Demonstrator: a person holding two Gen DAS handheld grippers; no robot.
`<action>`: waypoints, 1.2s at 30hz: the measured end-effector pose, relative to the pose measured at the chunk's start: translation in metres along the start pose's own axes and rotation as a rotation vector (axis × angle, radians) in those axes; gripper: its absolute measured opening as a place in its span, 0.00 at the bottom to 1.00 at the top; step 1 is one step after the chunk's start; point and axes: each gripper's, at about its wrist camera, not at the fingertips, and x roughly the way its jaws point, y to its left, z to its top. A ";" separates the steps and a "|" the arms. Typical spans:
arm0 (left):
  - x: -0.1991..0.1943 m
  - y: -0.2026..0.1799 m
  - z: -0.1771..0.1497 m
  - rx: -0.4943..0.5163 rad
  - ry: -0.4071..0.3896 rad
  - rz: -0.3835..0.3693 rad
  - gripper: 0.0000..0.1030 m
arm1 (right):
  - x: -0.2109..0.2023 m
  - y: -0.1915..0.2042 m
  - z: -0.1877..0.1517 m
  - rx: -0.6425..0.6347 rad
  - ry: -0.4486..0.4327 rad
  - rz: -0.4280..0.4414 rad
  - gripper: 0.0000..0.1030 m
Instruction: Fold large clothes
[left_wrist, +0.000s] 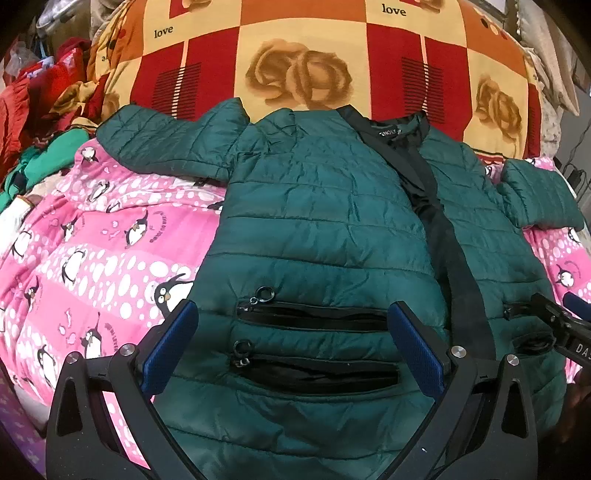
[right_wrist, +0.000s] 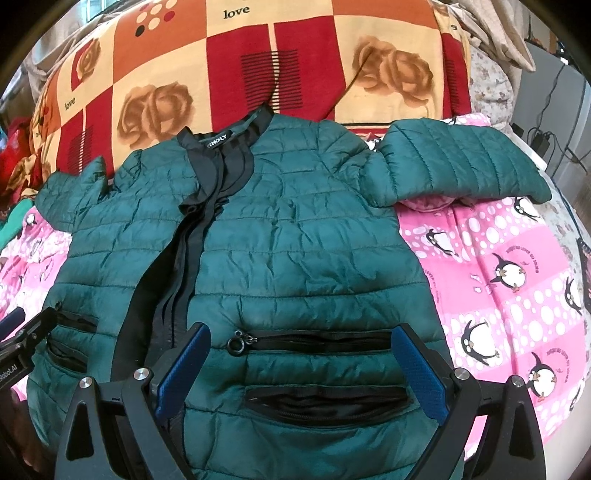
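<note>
With your left gripper (left_wrist: 291, 343) and right gripper (right_wrist: 299, 365) both wide and empty over the jacket (left_wrist: 317, 229), expect slippery quilting to slide and the sleeves (right_wrist: 461, 166) to drag crooked.

A green quilted jacket (left_wrist: 314, 221) lies spread flat on a pink penguin-print blanket (left_wrist: 92, 251).

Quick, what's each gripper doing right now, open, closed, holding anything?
Left gripper: open, holding nothing, above the green jacket.
Right gripper: open, holding nothing, above the jacket.
</note>
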 end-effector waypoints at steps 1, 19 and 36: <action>0.000 -0.001 0.000 0.001 0.001 -0.003 0.99 | 0.000 0.001 0.000 -0.003 -0.003 -0.005 0.94; 0.007 -0.001 0.002 0.008 0.013 0.005 0.99 | 0.007 0.008 0.004 -0.006 0.014 -0.004 0.94; 0.021 0.003 0.015 -0.016 0.032 0.016 0.99 | 0.019 0.016 0.011 -0.029 0.027 -0.006 0.94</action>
